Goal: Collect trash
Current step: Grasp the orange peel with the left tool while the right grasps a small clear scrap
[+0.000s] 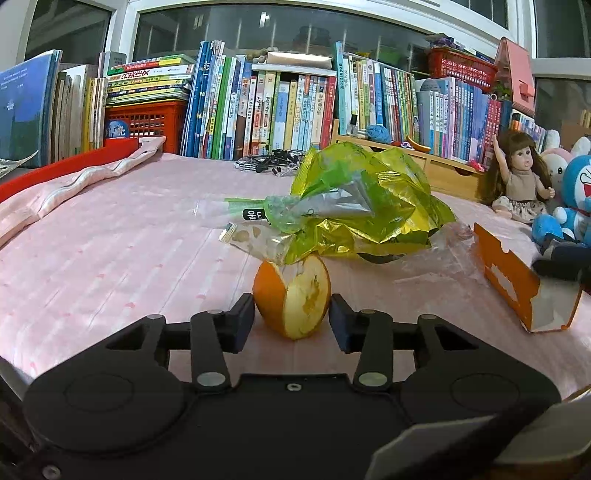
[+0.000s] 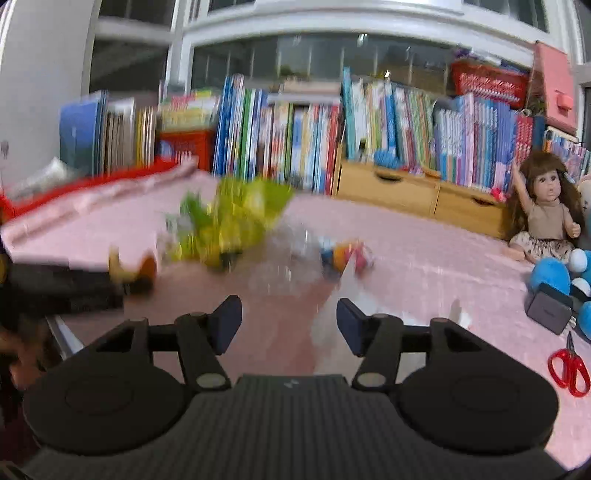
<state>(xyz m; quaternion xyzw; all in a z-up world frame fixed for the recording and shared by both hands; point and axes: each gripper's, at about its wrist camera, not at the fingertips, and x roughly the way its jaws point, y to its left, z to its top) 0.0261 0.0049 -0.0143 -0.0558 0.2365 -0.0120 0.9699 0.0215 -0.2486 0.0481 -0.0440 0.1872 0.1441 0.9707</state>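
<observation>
Both views are evenly lit by indoor light, with small lamp reflections in the dark window panes (image 1: 229, 29) at the upper middle of the frame. The left wrist view is sharp; the crumpled green wrapper (image 1: 369, 206) at centre throws bright glare, and the orange peel (image 1: 291, 299) casts a soft shadow on the pink bedcover (image 1: 110, 258). The right wrist view is smeared by motion blur, worst across the left and centre, while the doll (image 2: 546, 218) at right stays fairly crisp. Fisheye distortion bows the book rows (image 1: 258, 107) and darkens the corners.
</observation>
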